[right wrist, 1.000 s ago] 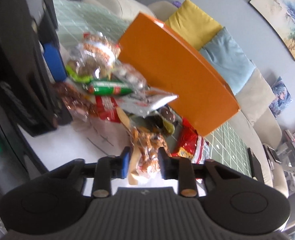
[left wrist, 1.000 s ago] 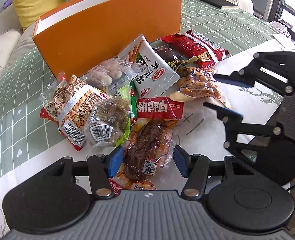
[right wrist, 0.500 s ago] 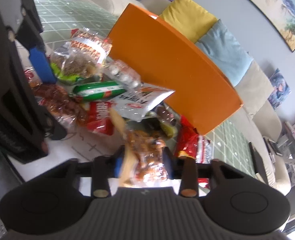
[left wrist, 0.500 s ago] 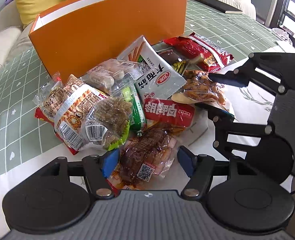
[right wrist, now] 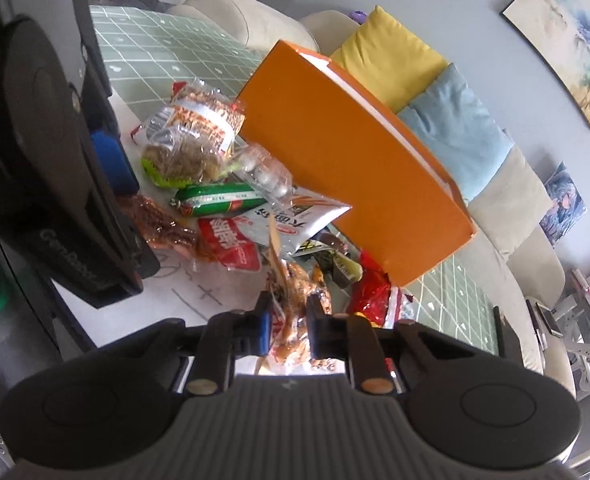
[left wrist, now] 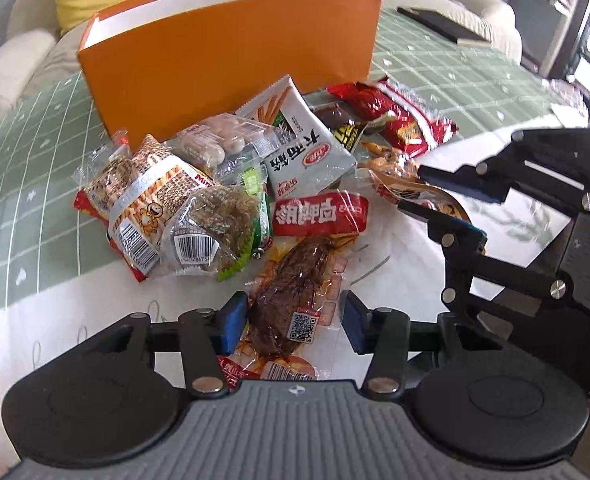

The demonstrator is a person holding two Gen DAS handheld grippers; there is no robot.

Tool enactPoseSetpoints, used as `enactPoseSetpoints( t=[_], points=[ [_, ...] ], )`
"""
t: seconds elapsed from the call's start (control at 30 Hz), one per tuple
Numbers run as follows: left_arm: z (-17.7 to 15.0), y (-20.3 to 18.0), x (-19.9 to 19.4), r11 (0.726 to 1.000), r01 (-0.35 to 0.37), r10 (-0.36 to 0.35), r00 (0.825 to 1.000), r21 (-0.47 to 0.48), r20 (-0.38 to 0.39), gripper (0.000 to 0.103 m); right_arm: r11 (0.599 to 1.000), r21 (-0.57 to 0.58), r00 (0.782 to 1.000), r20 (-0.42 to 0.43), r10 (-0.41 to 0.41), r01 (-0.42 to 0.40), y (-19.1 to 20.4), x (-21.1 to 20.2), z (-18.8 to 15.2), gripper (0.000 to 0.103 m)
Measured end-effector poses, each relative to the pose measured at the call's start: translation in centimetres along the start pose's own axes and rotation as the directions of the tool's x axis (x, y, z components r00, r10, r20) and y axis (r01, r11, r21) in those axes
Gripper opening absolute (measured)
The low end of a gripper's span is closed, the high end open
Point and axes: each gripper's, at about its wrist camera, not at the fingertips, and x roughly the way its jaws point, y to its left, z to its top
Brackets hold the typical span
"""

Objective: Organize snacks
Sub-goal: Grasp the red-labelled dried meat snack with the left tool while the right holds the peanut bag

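On my left hand-held gripper (left wrist: 293, 322) the blue pads are spread wide, one on each side of a glossy clear-film meat packet (left wrist: 295, 292) that lies flat on the counter (left wrist: 95, 320). I cannot tell whether either pad touches the film. The packet is long and narrow, dark reddish-brown inside, with a QR sticker at its near end; its long axis runs away from me, tilted slightly right, toward the pile.

My right hand-held gripper (right wrist: 287, 322) is pinching a crinkly transparent bag of orange-brown snacks (right wrist: 295, 300), the pads pressed into its sides. The bag sits at the right edge of the pile, with its long axis along the fingers.

The rest of the heap is soft plastic: a red pouch with white characters (left wrist: 321, 214), a white pillow pack of sticks (left wrist: 303, 144), a green sausage tube (right wrist: 219, 199), a clear cake wrapper with a barcode (left wrist: 209, 232), and a shiny red bag (left wrist: 399, 118). Behind them stands a stiff, matte orange box (left wrist: 231, 64), its open top showing a white lining, on the green grid-patterned cloth (left wrist: 27, 208).
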Motion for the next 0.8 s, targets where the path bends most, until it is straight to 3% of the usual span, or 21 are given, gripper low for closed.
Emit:
enactPoseSetpoints(
  t=[0.1,0.13,0.17,0.27,0.37,0.47,0.63,0.73,0.8],
  points=[
    [0.2,0.1,-0.9,1.000,-0.003,0.004,1.000,-0.031,0.020,0.053,1.000,0.023,1.000,0.020,-0.011,0.011,-0.7,-0.8,0.3,0.009],
    [0.4,0.1,-1.1,0.999,-0.006,0.007,1.000,-0.037,0.024,0.043,0.999,0.030,0.999,0.031,-0.021,0.020,-1.0,-1.2,0.4,0.008],
    [0.5,0.1,-1.4,0.999,-0.002,0.003,1.000,-0.039,0.031,0.014,0.999,0.044,0.999,0.038,-0.022,0.021,-1.3,-1.4,0.6,0.006],
    [1.1,-0.7,-2.3,0.998,-0.069,0.069,0.995,-0.003,0.072,0.005,0.997,0.082,0.999,0.038,-0.018,0.015,-2.2,-1.9,0.8,0.004],
    [1.2,-0.5,-2.0,0.999,-0.032,0.033,0.997,-0.016,0.062,0.005,0.986,0.165,1.000,0.029,0.012,-0.016,-3.6,-2.3,1.2,0.004],
    [1.3,-0.8,-2.0,0.998,-0.066,0.066,0.995,0.001,0.072,0.004,0.966,0.252,0.998,0.032,0.052,-0.059,-5.1,-2.6,1.4,0.004],
    [1.7,1.0,-2.2,0.997,-0.023,0.028,0.998,-0.076,0.054,0.004,0.830,0.509,0.970,0.054,0.236,-0.230,-8.8,-2.4,1.3,0.004],
    [2.1,1.6,-2.3,0.995,-0.038,0.044,0.997,-0.095,0.058,0.005,0.733,0.628,0.952,0.041,0.305,-0.261,-10.3,-1.1,0.4,0.005],
    [2.2,1.8,-2.1,0.996,-0.028,0.032,0.998,-0.090,0.046,0.005,0.705,0.664,0.949,0.022,0.315,-0.249,-11.0,-0.6,-0.3,0.005]
  ],
)
